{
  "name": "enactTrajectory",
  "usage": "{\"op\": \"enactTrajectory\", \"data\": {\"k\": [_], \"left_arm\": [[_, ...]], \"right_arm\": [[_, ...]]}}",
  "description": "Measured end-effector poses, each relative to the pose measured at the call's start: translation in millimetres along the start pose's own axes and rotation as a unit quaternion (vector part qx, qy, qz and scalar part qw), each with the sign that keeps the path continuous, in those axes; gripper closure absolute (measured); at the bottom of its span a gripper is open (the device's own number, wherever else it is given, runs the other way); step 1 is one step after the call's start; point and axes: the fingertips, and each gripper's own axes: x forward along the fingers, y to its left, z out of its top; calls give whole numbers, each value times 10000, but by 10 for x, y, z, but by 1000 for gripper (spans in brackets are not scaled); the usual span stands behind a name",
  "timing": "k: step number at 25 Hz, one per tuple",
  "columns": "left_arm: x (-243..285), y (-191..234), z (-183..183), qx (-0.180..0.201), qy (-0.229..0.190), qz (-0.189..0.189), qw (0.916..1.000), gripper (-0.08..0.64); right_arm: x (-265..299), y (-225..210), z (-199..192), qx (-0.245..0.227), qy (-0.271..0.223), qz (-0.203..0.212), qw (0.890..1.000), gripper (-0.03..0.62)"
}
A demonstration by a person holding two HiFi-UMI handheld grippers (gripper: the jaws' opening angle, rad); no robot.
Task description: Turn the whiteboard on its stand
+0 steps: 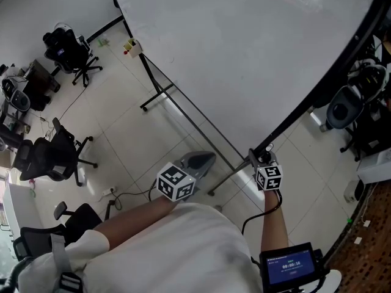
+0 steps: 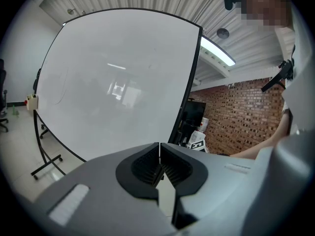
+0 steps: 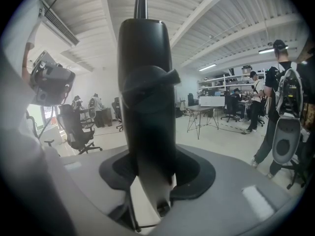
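Note:
The big whiteboard (image 1: 244, 54) is tilted on its stand (image 1: 160, 95) and fills the upper right of the head view. Its black frame edge (image 1: 324, 84) runs down to the near corner. There my right gripper (image 1: 264, 159) is shut on the black frame piece (image 3: 145, 97), which stands up between the jaws in the right gripper view. My left gripper (image 1: 201, 162) hangs below the board's near edge, apart from it. Its pads (image 2: 152, 168) meet with nothing between them, and the board's white face (image 2: 118, 82) lies ahead of it.
Black office chairs (image 1: 72, 52) (image 1: 54, 157) stand on the tiled floor at left. A small box with markers (image 1: 131, 46) hangs at the stand's far post. More chairs and gear (image 1: 351, 105) crowd the right. People (image 3: 280, 87) and tables stand behind the board. A brick wall (image 2: 241, 117) lies to the right.

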Motion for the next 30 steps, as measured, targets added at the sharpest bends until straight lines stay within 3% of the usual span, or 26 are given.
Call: {"op": "enactTrajectory", "data": {"k": [30], "left_arm": [[296, -477, -202, -47, 148, -285, 9995, 534]], "right_arm": [[-629, -267, -265, 207, -178, -266, 9993, 414]]}}
